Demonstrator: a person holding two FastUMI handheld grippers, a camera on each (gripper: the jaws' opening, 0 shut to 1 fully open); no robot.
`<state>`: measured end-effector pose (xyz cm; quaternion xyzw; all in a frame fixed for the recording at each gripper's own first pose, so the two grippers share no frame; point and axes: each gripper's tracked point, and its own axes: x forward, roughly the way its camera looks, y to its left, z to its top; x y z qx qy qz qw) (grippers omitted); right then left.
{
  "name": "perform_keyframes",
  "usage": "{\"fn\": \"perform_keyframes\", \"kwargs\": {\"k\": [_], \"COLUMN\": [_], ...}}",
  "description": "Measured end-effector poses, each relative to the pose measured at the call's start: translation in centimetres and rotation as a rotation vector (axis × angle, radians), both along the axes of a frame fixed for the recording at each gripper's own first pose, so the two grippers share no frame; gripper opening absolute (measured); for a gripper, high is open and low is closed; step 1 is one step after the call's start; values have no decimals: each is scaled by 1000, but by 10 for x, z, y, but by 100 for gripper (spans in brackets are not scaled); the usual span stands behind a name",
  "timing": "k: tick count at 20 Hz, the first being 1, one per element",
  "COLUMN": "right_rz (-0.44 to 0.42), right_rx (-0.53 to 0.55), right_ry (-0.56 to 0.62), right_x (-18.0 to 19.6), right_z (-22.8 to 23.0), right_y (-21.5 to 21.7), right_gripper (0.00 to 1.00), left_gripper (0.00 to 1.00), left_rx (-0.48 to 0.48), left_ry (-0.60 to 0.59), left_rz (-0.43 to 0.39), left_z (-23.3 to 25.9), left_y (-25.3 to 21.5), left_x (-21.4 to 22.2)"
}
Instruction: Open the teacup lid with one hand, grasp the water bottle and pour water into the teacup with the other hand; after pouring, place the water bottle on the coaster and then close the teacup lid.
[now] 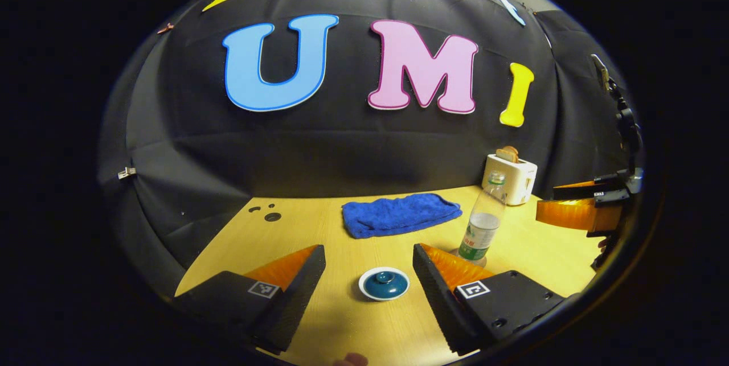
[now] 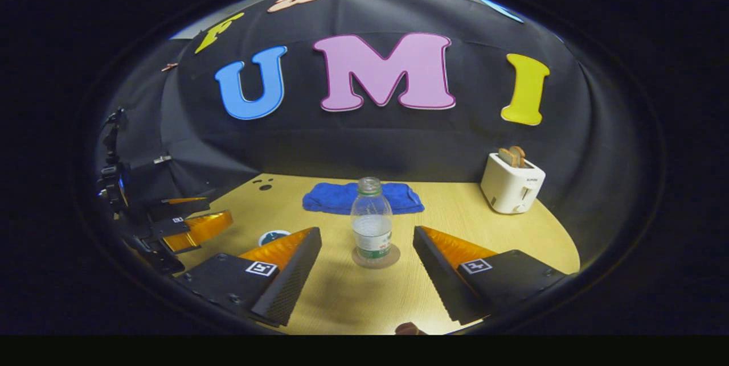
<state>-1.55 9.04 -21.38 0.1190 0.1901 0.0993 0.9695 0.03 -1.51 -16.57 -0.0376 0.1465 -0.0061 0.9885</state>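
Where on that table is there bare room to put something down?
Bare wood lies between the blue towel and the lidded teacup, and between the water bottle on its coaster and the toaster. It is tighter near the front, where the cup, bottle and both open grippers sit close.

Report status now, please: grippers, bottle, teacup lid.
Both grippers, left gripper and right gripper, open, empty. Water bottle upright on coaster. Teacup lid on. Nothing blocking.

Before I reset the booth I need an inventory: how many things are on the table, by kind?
Lidded teacup: 1
Water bottle: 1
Coaster: 1
Blue towel: 1
Toaster: 1
Total: 5
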Motion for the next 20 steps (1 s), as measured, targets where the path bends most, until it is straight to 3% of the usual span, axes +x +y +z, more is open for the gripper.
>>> {"fn": "perform_keyframes", "kwargs": {"k": [19,20], "right_rz": [-94,-96], "right_rx": [-18,-18], "right_ry": [-189,-197], "right_x": [1,1], "right_z": [127,129], "right_y": [-72,-75], "right_gripper": [100,100], "left_gripper": [97,100], "left_rx": [32,36], "left_ry": [-178,-187], "left_rz": [-25,-29], "left_z": [142,147], "left_y": [-18,-20], "left_x": [-7,-7]}}
